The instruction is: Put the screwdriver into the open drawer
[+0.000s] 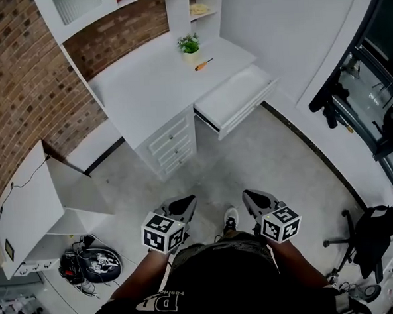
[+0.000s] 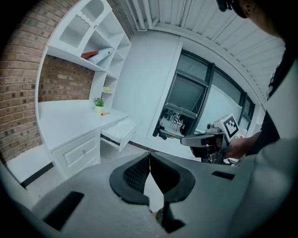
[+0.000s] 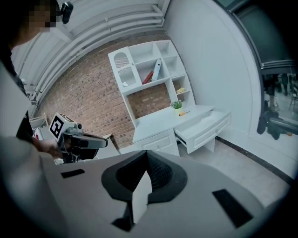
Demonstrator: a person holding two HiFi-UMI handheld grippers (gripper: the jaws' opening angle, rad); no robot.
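Note:
A small orange-handled screwdriver (image 1: 204, 64) lies on the white desk (image 1: 146, 90), next to a potted plant (image 1: 189, 44). To its right the top drawer (image 1: 236, 99) stands pulled out, with nothing showing inside. Both grippers hang low over the floor, far short of the desk. My left gripper (image 1: 186, 201) and right gripper (image 1: 250, 196) have their jaws pressed together on nothing. The left gripper view shows the screwdriver (image 2: 105, 113) and drawer (image 2: 120, 131) far off beyond the shut left gripper (image 2: 149, 155). From the right gripper (image 3: 147, 153) I see the screwdriver (image 3: 184, 113) and drawer (image 3: 205, 128).
An open white cabinet (image 1: 27, 203) stands at the left, with a tangle of cables (image 1: 90, 266) on the floor by it. A black stand (image 1: 332, 101) and an office chair (image 1: 361, 242) are at the right. Shelves (image 3: 153, 69) rise above the desk. Grey floor lies between me and the desk.

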